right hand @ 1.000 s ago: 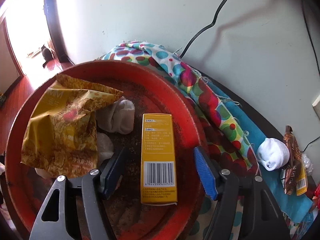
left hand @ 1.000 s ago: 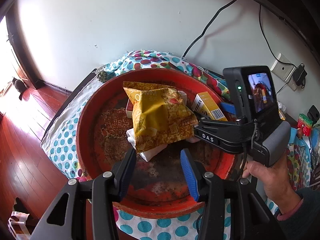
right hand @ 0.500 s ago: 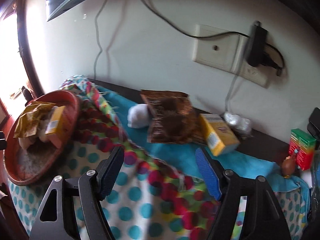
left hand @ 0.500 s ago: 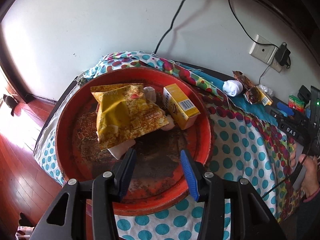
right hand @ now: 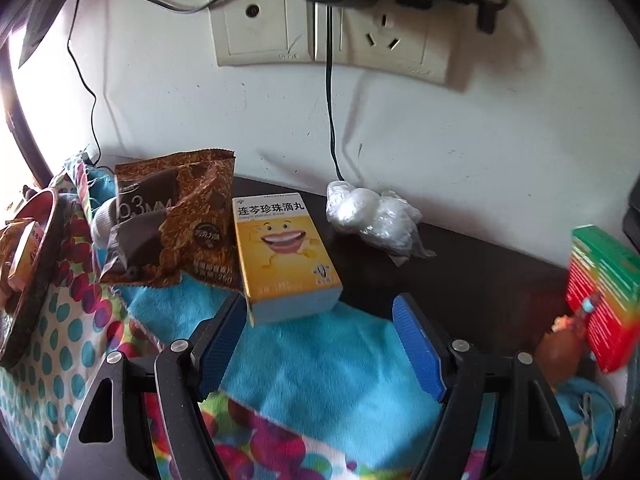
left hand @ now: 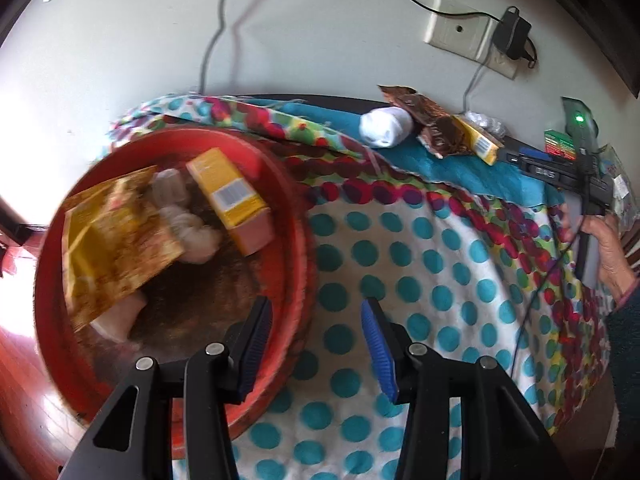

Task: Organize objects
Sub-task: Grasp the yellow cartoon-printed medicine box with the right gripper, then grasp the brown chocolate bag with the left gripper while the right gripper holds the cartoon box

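The right gripper (right hand: 320, 340) stands open and empty, its jaws having just widened, just short of the yellow box (right hand: 286, 256) lying on the blue towel (right hand: 320, 376). Advance until the pads straddle the box's long sides, then close squarely. The left gripper (left hand: 316, 348) hangs partly open, empty, over the rim of the red basin (left hand: 296, 216). The box's far end is foreshortened, and the brown packet (right hand: 172, 220) touches it.

A white wall (right hand: 460, 152) rises behind the desk (right hand: 472, 280), whose dark top is partly draped in a polka-dot cloth (left hand: 400, 264) and a blue towel (right hand: 320, 364). Cream socket plates (right hand: 332, 20) hold black plugs, their cables trailing down. Glossy red-brown wooden floor (left hand: 24, 392) lies at left, under bright daylight.
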`<state>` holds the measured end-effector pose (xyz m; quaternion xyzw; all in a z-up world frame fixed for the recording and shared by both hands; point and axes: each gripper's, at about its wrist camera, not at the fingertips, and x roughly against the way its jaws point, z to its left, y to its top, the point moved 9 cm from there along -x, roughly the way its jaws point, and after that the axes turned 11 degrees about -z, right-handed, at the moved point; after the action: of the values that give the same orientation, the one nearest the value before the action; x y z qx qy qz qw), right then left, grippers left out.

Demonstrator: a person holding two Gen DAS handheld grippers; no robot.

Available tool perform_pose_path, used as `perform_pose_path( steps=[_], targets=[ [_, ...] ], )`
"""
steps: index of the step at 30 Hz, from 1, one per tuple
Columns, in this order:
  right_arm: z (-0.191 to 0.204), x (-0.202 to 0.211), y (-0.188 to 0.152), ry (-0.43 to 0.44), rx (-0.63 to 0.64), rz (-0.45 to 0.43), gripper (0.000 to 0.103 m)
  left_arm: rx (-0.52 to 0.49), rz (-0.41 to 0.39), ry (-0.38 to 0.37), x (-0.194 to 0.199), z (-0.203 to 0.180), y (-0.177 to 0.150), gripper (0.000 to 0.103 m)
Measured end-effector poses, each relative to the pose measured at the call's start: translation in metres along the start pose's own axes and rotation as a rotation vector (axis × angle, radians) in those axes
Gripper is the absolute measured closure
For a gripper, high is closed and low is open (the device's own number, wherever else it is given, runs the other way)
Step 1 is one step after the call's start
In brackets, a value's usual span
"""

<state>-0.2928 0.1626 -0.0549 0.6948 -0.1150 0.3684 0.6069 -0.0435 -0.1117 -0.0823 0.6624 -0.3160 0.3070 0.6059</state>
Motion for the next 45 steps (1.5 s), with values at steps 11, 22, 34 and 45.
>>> perform_pose_path(
  steps=[11,22,34,45],
  targets=[
    [0.022,-0.034,0.002,0.094,-0.016,-0.015,0.051,-0.04,0.048,-0.054,-0.046,-0.052,0.024,0.056],
    [0.026,0.049,-0.043,0.173,-0.183,-0.093,0.051,0.096,0.019,-0.328,-0.087,-0.108,0.062,0.042],
    [0.02,0.085,-0.086,0.28,-0.307,-0.106,0.051,0.703,-0.113,-0.389,-0.138,-0.082,0.118,0.029],
    [0.034,0.089,-0.084,0.277,-0.248,-0.125,0.051,0.806,-0.121,-0.39,-0.19,-0.08,0.142,0.027]
  ],
)
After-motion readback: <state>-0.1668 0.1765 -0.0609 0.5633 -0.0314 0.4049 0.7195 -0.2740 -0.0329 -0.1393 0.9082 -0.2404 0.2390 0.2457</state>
